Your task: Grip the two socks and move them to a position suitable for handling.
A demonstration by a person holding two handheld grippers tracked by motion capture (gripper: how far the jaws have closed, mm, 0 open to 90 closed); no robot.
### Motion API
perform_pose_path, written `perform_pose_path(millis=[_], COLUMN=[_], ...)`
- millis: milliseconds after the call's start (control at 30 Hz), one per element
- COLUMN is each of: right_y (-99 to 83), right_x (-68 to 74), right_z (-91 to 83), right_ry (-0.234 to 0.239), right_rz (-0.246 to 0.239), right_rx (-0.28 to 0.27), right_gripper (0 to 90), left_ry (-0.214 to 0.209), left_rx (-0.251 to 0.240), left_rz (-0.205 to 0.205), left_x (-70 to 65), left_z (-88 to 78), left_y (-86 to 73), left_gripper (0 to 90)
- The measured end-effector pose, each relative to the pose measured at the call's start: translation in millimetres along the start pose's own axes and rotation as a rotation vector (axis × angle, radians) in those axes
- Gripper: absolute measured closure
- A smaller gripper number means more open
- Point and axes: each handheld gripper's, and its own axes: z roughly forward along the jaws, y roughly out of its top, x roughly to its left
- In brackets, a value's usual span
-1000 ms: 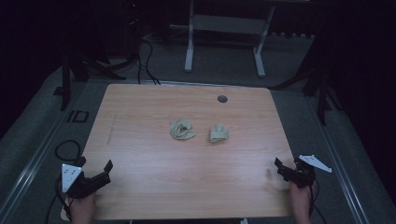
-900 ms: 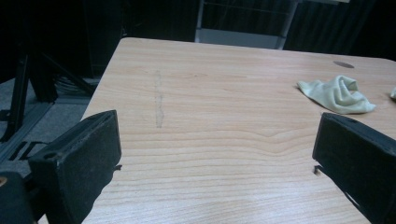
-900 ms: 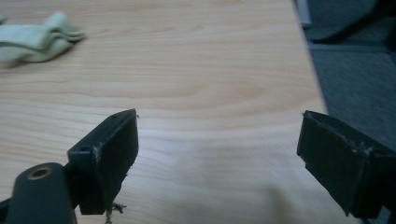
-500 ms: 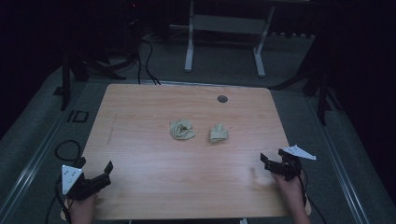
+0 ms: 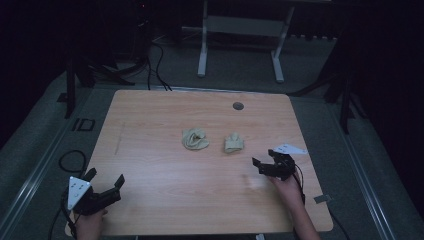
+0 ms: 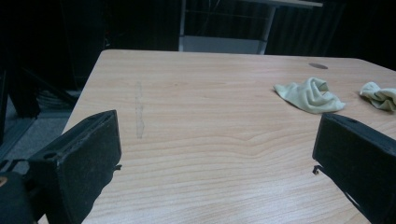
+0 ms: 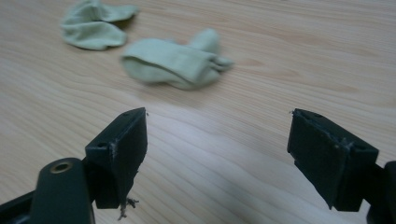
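Note:
Two crumpled pale green socks lie near the middle of the wooden table: one on the left and one on the right. My right gripper hovers just right of and below the right sock, open. Its jaws have just been closing slightly, with nothing between them. In the right gripper view the nearer sock lies ahead of the gripper, and the other sock is farther off. My left gripper rests open at the table's front left corner. The left gripper view shows both socks far off to the right.
A dark round grommet sits near the table's far edge. A white desk frame stands on the floor behind the table. Cables loop on the floor at the left.
My right gripper has moved from the table's front right edge inward and forward toward the right sock. The left gripper and both socks have stayed put.

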Motion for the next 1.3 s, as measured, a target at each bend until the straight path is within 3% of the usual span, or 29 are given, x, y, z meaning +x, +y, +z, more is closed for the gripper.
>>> perform_pose_path(millis=[167,367,467,500,800,1133,1233,1267,1300], right_y=[10.5,35.3,43.9,51.8,63.7,53.1,50.5,48.5,47.8], right_x=[14.9,28.4,32.0,34.8,31.7,23.8,23.7,23.0,22.8], right_z=[18.0,43.5,54.0,65.6,97.5,112.4,111.2,109.4,109.1], right_ry=[0.035,0.069,0.081,0.085,0.09,0.079,0.078,0.084,0.09], right_rz=[-0.047,-0.097,-0.114,-0.136,-0.145,-0.113,-0.104,-0.087,-0.086], right_rx=[0.034,0.037,0.048,0.062,0.128,0.221,0.206,0.196,0.192], right_gripper=[24.2,30.9,34.6,35.5,41.8,49.3,55.5,65.4,67.9], left_ry=[-0.012,0.0,0.006,0.005,0.002,-0.005,-0.009,-0.009,-0.009], left_rx=[-0.002,-0.012,-0.008,-0.006,-0.004,0.002,0.005,0.006,0.005], left_rz=[0.014,-0.03,-0.032,-0.026,-0.024,-0.022,-0.021,-0.021,-0.021], left_x=[0.3,6.9,7.4,6.9,6.9,5.2,4.4,4.2,4.1], left_z=[-2.4,-4.1,-4.0,-4.2,-6.5,-5.2,-4.5,-4.6,-4.6], left_y=[-1.2,-0.8,-1.0,-0.9,-1.4,-1.9,-2.2,-2.2,-2.2], left_gripper=[1.2,1.2,1.2,1.2,1.2,1.2,1.2,1.2,1.2])
